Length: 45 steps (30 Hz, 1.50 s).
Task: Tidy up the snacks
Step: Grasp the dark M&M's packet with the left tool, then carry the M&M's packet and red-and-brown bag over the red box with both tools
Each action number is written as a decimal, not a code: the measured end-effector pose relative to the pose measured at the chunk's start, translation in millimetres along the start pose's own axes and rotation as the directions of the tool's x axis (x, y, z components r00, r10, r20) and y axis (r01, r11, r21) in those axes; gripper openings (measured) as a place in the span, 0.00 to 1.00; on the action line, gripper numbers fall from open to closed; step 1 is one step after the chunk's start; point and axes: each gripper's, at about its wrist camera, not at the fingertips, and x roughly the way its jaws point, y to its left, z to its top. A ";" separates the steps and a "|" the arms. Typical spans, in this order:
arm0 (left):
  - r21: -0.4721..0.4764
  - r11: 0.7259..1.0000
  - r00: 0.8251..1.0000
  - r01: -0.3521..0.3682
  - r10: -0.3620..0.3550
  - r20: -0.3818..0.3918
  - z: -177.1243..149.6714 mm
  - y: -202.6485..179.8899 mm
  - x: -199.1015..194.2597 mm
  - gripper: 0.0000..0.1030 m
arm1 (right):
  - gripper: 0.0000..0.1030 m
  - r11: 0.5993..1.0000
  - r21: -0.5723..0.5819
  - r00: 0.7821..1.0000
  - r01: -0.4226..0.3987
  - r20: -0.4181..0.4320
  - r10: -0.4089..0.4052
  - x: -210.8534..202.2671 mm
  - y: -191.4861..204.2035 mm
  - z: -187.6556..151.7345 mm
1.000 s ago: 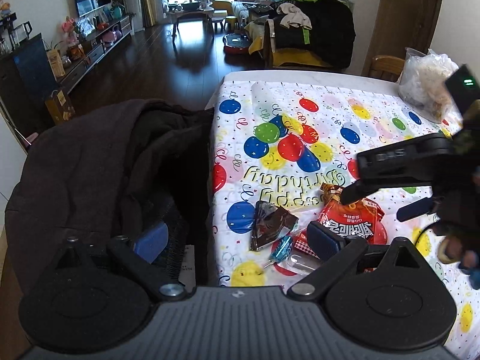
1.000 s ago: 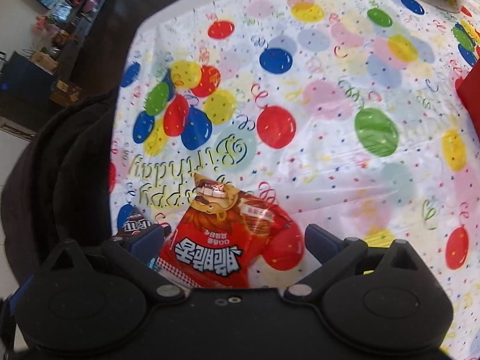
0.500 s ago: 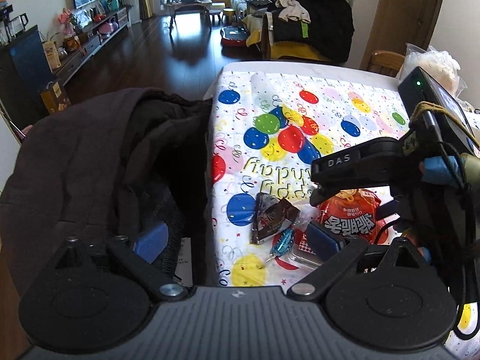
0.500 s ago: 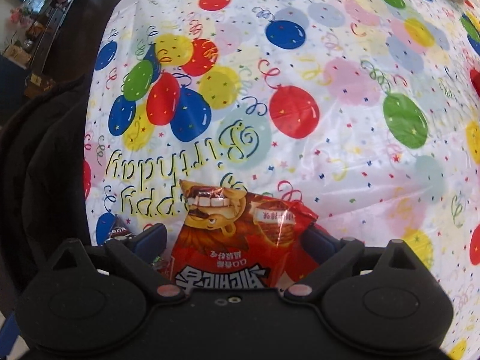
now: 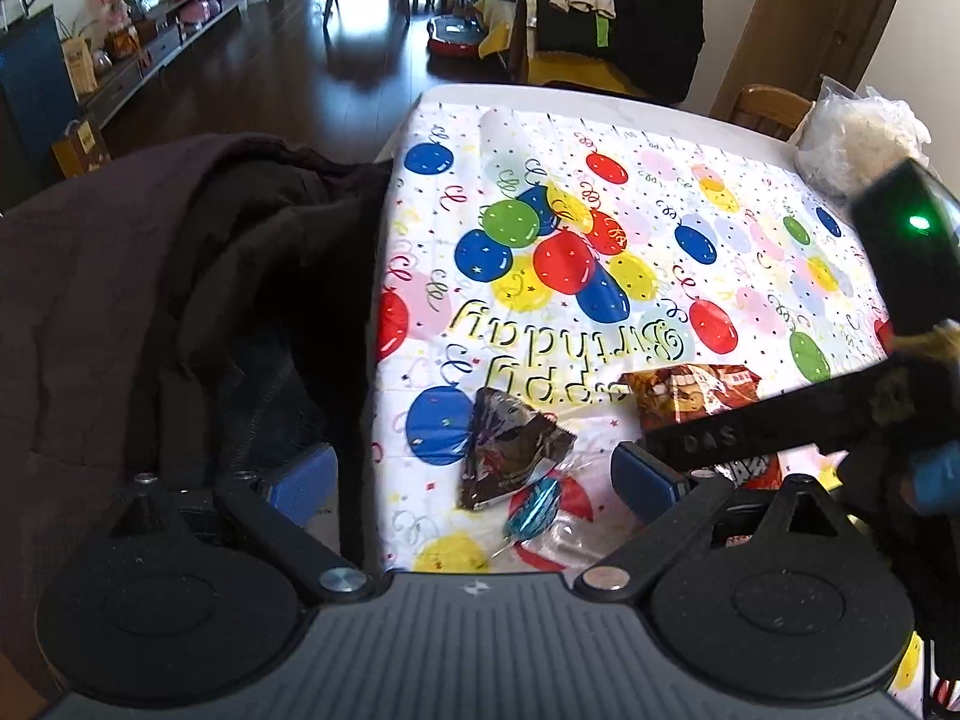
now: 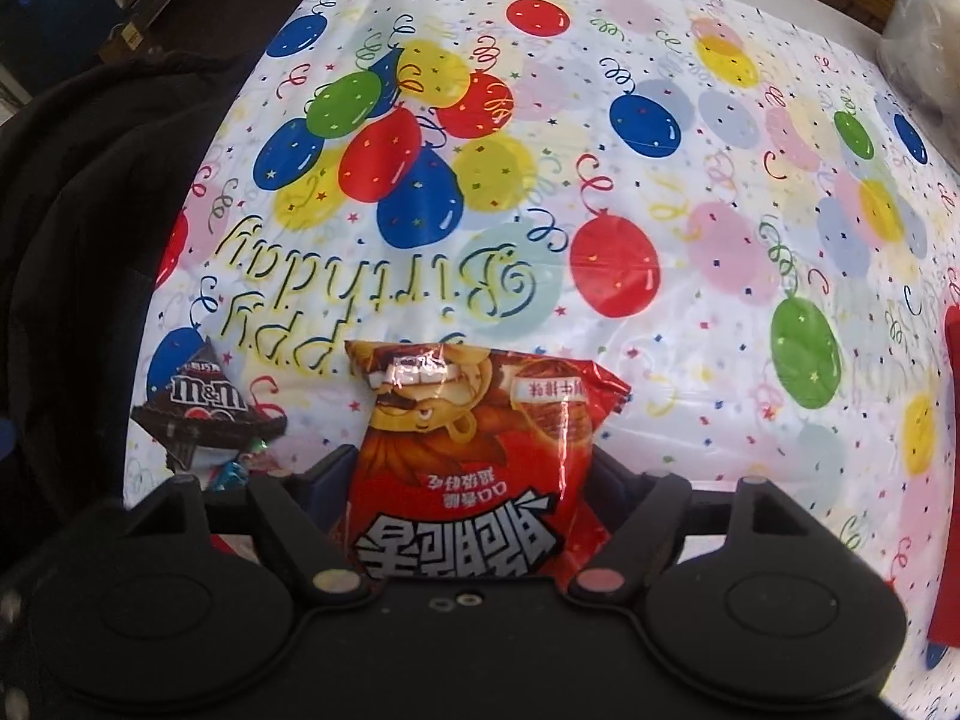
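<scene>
A red snack bag [image 6: 480,450] lies on the balloon-print tablecloth [image 6: 660,210]. It sits between the fingers of my right gripper [image 6: 471,480], whose jaws are closing and pressing its two sides. The same bag [image 5: 690,390] shows in the left wrist view, partly hidden by the right gripper's black body [image 5: 780,420]. To its left lie a dark brown M&M's pack [image 5: 510,450] [image 6: 204,414] and a blue wrapped candy [image 5: 534,513]. My left gripper [image 5: 474,480] hovers open above these two, at the table's left edge, and holds nothing.
A dark coat [image 5: 150,300] drapes over a seat along the table's left edge. A clear plastic bag of white stuff [image 5: 858,138] and a wooden chair [image 5: 762,108] stand at the far right corner. Something red [image 6: 948,480] lies at the right edge.
The right gripper's jaws have drawn in against the red snack bag, and it has rolled over the bag. The left gripper has sunk a little toward the M&M's pack.
</scene>
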 end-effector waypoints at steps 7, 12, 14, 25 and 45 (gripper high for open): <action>-0.054 0.998 0.996 0.022 -0.027 -0.082 12.3 -3.7 35.0 0.85 | 0.73 0.999 0.043 1.000 -0.017 0.014 0.017 -8.5 -28.0 -4.2; -0.105 0.994 0.988 0.024 -0.039 -0.146 18.2 -3.1 59.3 0.68 | 0.73 0.997 0.070 0.999 -0.038 0.032 0.036 -20.6 -44.2 -8.9; -0.118 0.993 0.986 0.029 -0.048 -0.160 18.6 -2.4 64.8 0.65 | 0.73 0.996 0.080 0.998 -0.049 0.038 0.046 -25.3 -51.0 -11.0; -0.114 0.993 0.987 0.022 -0.040 -0.157 20.6 -7.4 66.6 0.41 | 0.72 0.986 0.142 0.995 -0.087 0.063 0.079 -46.4 -85.0 -28.7; -0.183 0.983 0.997 0.027 -0.039 -0.062 18.2 -27.4 8.6 0.35 | 0.70 0.965 0.184 0.974 -0.187 0.162 0.157 -113.7 -168.3 -72.1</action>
